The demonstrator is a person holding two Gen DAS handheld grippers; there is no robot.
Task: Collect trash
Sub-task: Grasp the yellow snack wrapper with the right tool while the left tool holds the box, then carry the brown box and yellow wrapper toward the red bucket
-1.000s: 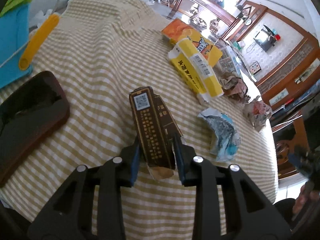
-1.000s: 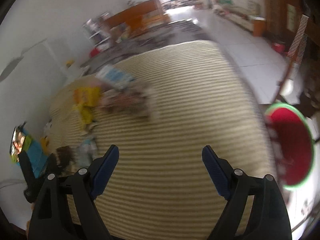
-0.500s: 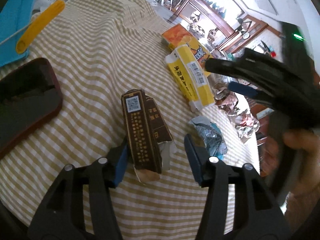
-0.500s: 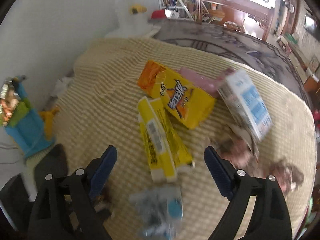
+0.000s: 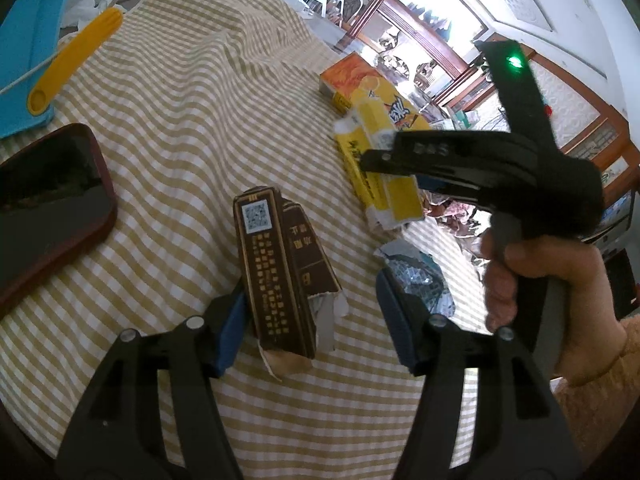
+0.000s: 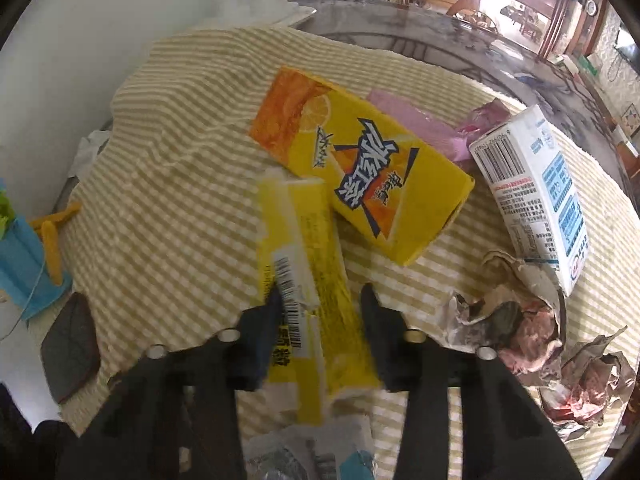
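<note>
**Right gripper clamped on the yellow packet, left letting go of the brown carton**

Left wrist view: opening at the left gripper (image 5: 312, 308), with the brown carton (image 5: 276, 272) between the jaws. Near pad just beside the carton's left face, far pad well clear, so no grip there. Lying on the checked tablecloth (image 5: 180, 120), long axis running from the jaws away up the picture and leaning a little left. Torn, open end toward the gripper, QR-code end farthest off. Beside it to the right, a crumpled foil wrapper (image 5: 420, 280); to the left, a phone (image 5: 48, 208). Farther right, seen side-on in a hand (image 5: 536, 288), the right gripper (image 5: 372, 164), down over the yellow packet (image 5: 394, 204).

Right wrist view: closed tight at the right gripper (image 6: 322, 300), pads pressed on both long sides of the yellow packet (image 6: 304, 240), near its close end. Long axis straight out along the fingers, far end tipped slightly left and touching the yellow juice carton (image 6: 360, 168). Barcode face up. To the right, a white milk carton (image 6: 536, 184) and crumpled paper (image 6: 520, 320).

To do the step well, probably: lift straight up before swinging away. Expect the long free end to droop, with the grip so near one end. Keep the squeeze steady, since thin card may buckle. Clear the juice carton without dragging it.
</note>
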